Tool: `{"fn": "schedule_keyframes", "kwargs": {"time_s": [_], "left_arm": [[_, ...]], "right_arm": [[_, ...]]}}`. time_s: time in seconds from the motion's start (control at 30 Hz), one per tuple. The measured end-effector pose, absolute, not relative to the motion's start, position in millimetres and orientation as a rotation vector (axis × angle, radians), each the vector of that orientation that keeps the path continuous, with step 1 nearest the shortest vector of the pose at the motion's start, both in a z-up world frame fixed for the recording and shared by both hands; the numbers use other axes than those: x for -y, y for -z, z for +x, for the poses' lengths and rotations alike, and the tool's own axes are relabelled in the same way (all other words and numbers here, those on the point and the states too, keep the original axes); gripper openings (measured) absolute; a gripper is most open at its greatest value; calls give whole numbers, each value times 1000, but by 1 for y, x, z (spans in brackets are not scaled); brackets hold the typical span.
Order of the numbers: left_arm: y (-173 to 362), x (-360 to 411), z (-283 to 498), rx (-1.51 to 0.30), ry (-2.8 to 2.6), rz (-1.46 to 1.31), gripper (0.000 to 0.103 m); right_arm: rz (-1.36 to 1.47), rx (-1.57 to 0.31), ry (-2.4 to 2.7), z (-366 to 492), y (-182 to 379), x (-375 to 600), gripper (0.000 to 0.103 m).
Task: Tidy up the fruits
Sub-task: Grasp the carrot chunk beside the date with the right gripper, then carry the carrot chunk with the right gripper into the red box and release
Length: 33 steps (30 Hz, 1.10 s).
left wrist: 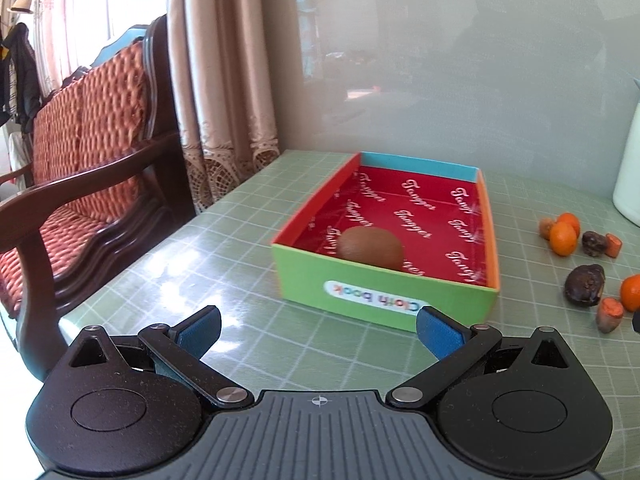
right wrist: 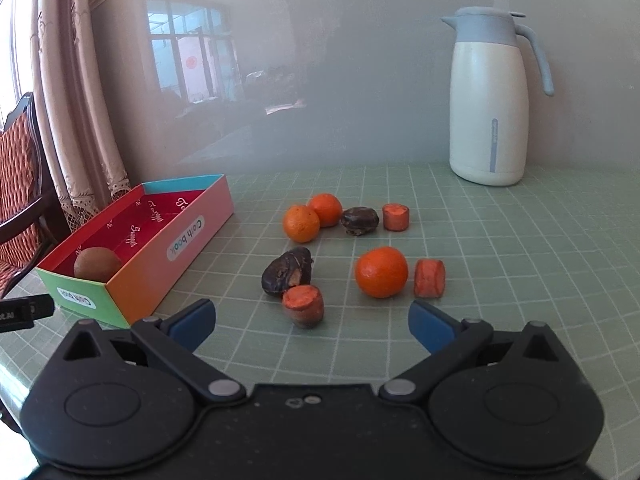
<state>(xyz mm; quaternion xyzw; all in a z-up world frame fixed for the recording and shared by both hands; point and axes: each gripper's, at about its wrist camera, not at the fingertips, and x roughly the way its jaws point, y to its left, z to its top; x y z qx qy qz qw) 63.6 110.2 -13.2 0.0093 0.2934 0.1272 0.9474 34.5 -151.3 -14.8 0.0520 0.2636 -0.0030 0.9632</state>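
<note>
Right gripper (right wrist: 311, 322): jaws spread, empty, facing the loose fruit on the worktop (right wrist: 500, 280); nearest is a carrot stub (right wrist: 303, 305) just ahead between the jaws, cut face up. Left gripper (left wrist: 319, 330): jaws spread, empty, facing the box (left wrist: 384, 298) holding one kiwi (left wrist: 371, 247). Judgement: right arm is nearer the fruit, box lies to its left.

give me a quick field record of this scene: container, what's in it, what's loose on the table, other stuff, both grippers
container: open multicoloured cardboard box with red lining
inside box: one brown fuzzy kiwi
loose fruit: three small orange tangerines
other loose pieces: three orange carrot chunks; two dark brown lumpy items
surface: green checked tablecloth
background: white and pale blue thermos jug
left gripper: open, empty, facing box
right gripper: open, empty, facing loose pieces
</note>
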Motion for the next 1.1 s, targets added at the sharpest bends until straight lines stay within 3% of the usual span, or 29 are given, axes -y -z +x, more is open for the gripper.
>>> {"fn": "schedule_keyframes", "kwargs": {"time_s": [0.07, 0.13, 0.2, 0.33, 0.5, 0.67, 1.1], "left_arm": [[13, -116, 62, -598, -266, 13, 103], [13, -121, 61, -598, -274, 6, 103], [13, -125, 61, -599, -281, -1, 103], [13, -135, 60, -598, -299, -14, 103], [13, -150, 60, -604, -316, -40, 103], [14, -159, 61, -616, -333, -61, 103], [14, -167, 61, -612, -341, -85, 103]], "right_arm": [[84, -528, -4, 42, 15, 148, 101], [71, -533, -23, 50, 15, 146, 92], [68, -555, -39, 59, 18, 144, 77], [50, -606, -18, 76, 25, 142, 75], [9, -654, 0, 92, 34, 138, 49], [0, -689, -4, 100, 40, 138, 30], [0, -604, -145, 93, 20, 113, 29]]}}
